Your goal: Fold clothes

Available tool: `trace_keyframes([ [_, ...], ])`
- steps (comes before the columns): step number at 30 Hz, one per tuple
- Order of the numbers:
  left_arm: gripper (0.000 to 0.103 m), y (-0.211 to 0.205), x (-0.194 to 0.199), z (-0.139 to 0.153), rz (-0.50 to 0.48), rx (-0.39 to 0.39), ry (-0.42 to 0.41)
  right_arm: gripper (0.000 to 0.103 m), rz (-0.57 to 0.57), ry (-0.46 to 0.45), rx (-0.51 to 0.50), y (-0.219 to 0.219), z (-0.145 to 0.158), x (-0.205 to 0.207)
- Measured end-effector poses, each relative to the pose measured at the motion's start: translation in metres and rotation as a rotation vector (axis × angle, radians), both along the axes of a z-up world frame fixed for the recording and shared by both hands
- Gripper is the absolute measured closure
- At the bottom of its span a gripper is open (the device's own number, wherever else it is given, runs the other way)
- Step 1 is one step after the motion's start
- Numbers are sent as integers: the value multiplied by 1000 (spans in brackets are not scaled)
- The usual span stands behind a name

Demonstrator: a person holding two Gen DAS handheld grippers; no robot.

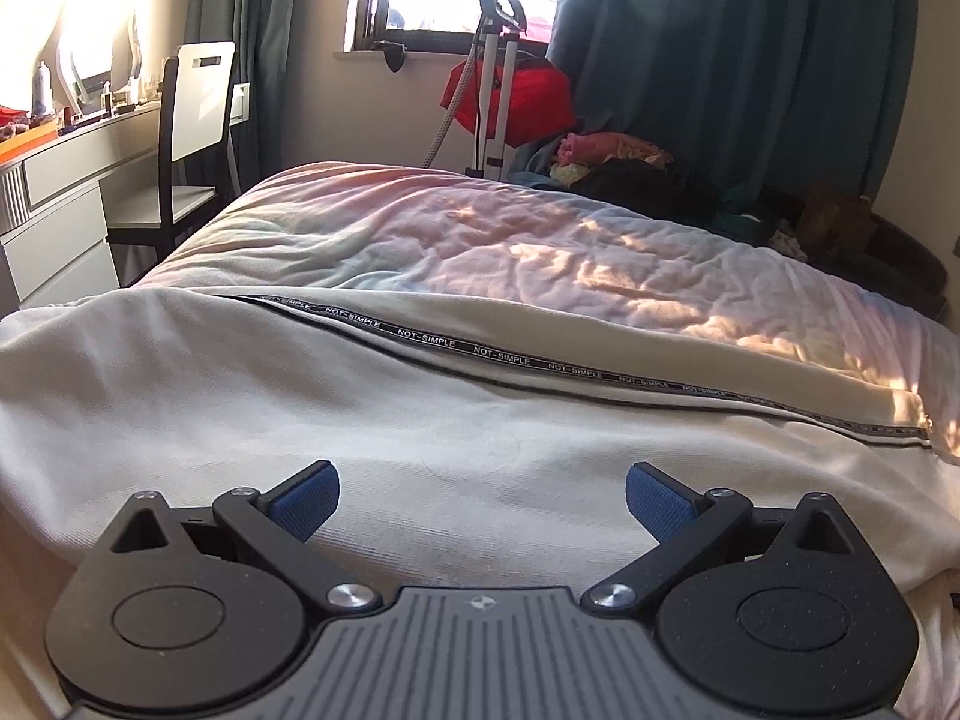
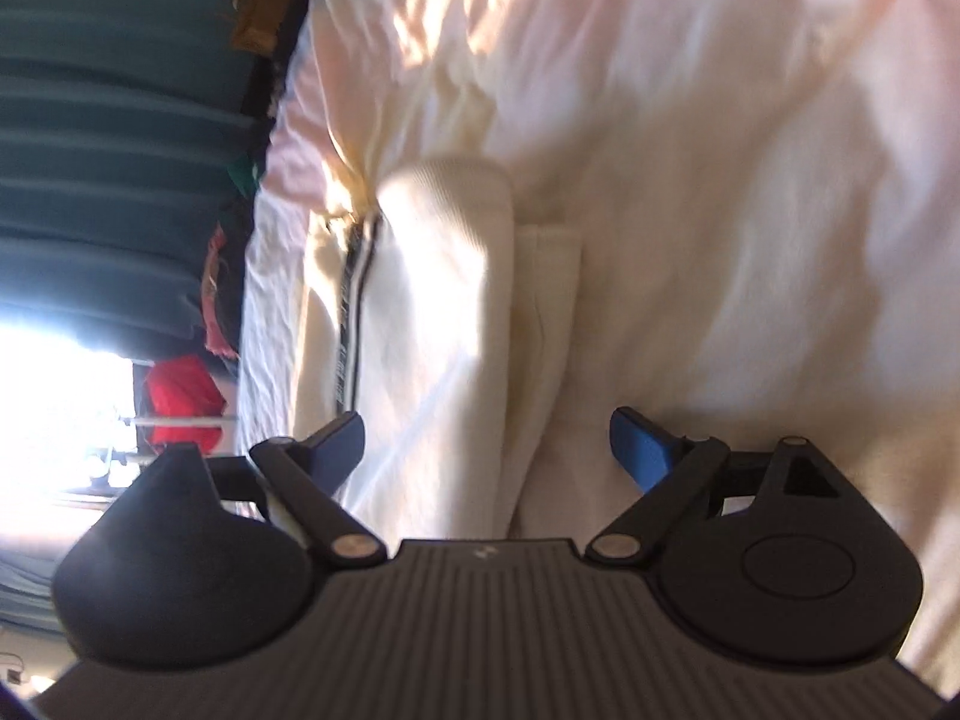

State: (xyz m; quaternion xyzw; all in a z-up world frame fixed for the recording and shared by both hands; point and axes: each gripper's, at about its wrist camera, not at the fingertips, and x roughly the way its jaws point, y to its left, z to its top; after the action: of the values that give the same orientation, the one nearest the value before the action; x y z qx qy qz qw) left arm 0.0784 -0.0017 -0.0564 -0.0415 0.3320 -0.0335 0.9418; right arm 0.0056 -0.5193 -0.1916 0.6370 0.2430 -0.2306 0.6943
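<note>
Cream garment (image 1: 420, 420) with a printed black tape strip (image 1: 540, 363) lies spread on the bed (image 1: 540, 240), partly folded over. Left tool (image 1: 483, 501) wide open, empty, low over the cloth. Right tool (image 2: 486, 450) also wide open, empty, near a folded edge (image 2: 510, 276); view blurred. Likely between folds. Next: each tool must pinch an edge and carry it across.

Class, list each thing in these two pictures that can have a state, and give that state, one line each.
Left tool: open, holding nothing, above the garment.
Right tool: open, holding nothing.
Cream garment: lying on the bed, partly folded.
Trim tape: exposed along the garment's edge.
Bed cover: wrinkled, sunlit.
Curtains: drawn aside from the window.
Chair: unoccupied.
</note>
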Motion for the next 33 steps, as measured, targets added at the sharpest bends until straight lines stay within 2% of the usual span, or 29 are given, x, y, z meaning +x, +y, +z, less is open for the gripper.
trace_keyframes([
  [3, 0, -1, 1, -2, 1, -2, 10, 10, 16, -27, -42, 0, -3, 10],
  [9, 0, -6, 3, -8, -6, 27, 16, 11, 3, -151, -123, -11, -8, 31],
  [13, 0, -10, 6, -14, -10, 84, 16, 12, -81, -362, -162, -12, 4, 23],
  [15, 0, -10, 9, -15, -2, 110, 6, 12, -73, -413, -203, -11, 11, 23],
  [16, 0, -10, 12, -17, 1, 110, 8, 12, -61, -410, -219, -11, 12, 24],
  [20, 0, -10, 23, -29, 21, 131, 12, 12, 23, -234, -169, -16, -4, 40],
  [22, 0, -13, 27, -36, 26, 162, 7, 17, 74, -164, -192, -17, -10, 48],
  [23, 0, -14, 29, -40, 29, 179, 4, 31, 103, -120, -217, -16, -12, 53],
  [24, 0, -17, 28, -42, 29, 212, -12, 38, 134, -66, -263, -13, -10, 57],
  [26, 0, -21, 28, -49, 21, 258, -32, 60, 190, 29, -351, -6, -7, 65],
  [27, 0, -23, 30, -53, 17, 268, -24, 67, 201, 46, -386, -4, -4, 66],
  [28, 0, -23, 31, -57, 14, 276, -10, 79, 207, 60, -414, -2, -1, 67],
  [31, 0, -21, 36, -67, 12, 267, 33, 89, 187, 60, -479, 4, 12, 61],
  [33, 0, -19, 36, -66, 17, 250, 41, 91, 181, 46, -569, 12, 26, 58],
])
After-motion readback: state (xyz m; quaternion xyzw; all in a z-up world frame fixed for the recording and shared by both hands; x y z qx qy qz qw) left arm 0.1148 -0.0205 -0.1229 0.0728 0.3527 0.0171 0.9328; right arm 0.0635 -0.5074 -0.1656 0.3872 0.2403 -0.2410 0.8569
